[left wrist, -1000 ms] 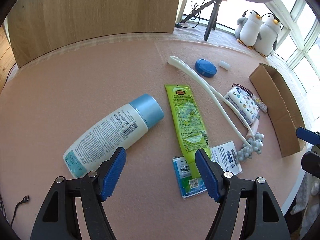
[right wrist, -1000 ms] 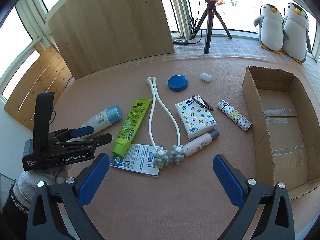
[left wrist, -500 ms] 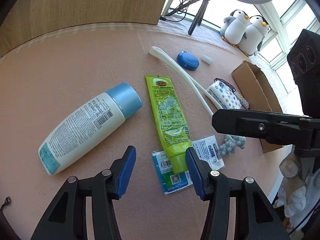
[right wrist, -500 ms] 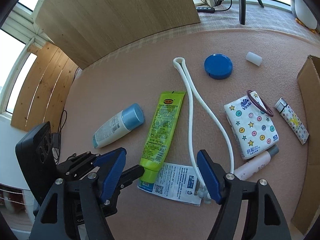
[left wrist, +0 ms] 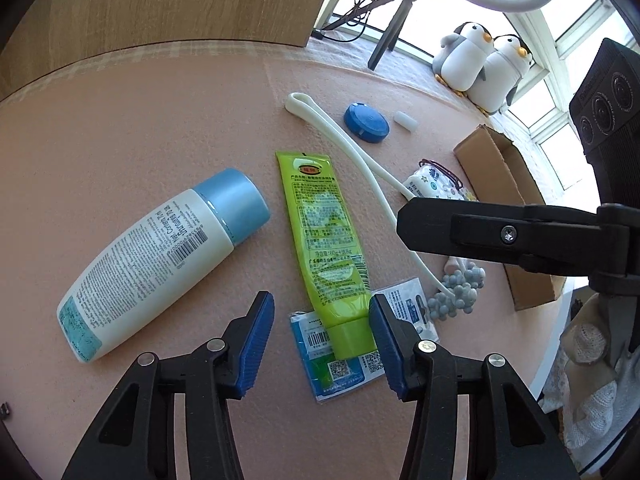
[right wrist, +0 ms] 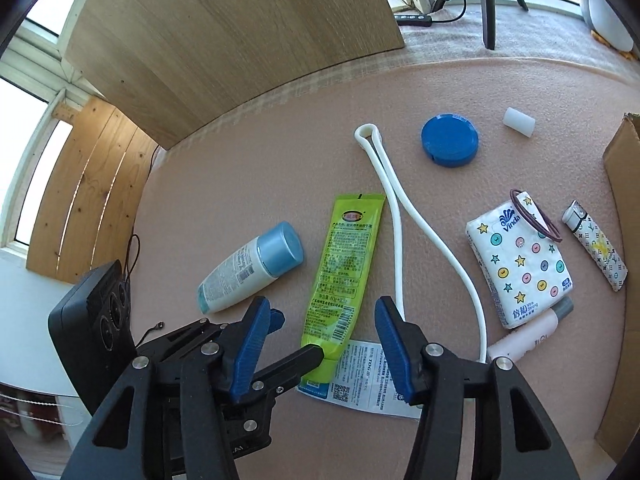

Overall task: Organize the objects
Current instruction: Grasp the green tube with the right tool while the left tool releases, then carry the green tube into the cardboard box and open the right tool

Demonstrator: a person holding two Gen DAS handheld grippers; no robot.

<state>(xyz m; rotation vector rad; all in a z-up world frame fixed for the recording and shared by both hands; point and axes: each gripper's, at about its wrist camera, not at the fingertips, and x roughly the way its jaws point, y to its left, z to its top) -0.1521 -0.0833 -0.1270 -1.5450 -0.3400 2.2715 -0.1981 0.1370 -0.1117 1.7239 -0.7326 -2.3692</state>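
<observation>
Left claw (left wrist: pixel 321 334) astride green tube (left wrist: pixel 324 236)

round table covered in pink felt (right wrist: pixel 248 184). lying on it: white plastic bottle with pale blue cap (right wrist: pixel 250 268), on its side, left. lime-green squeeze tube (right wrist: pixel 344 280) beside it, cap end resting on a printed blue-and-white sachet (right wrist: pixel 372 384) at the near edge. long white looped cord (right wrist: pixel 396 216) right of the tube. far: flat round blue lid (right wrist: pixel 450 140), small white cylinder (right wrist: pixel 519 121). right: star-patterned tissue pack (right wrist: pixel 520 264), pink bottle (right wrist: pixel 524 338), patterned lighter (right wrist: pixel 596 246), open brown cardboard box (left wrist: pixel 500 176).
</observation>
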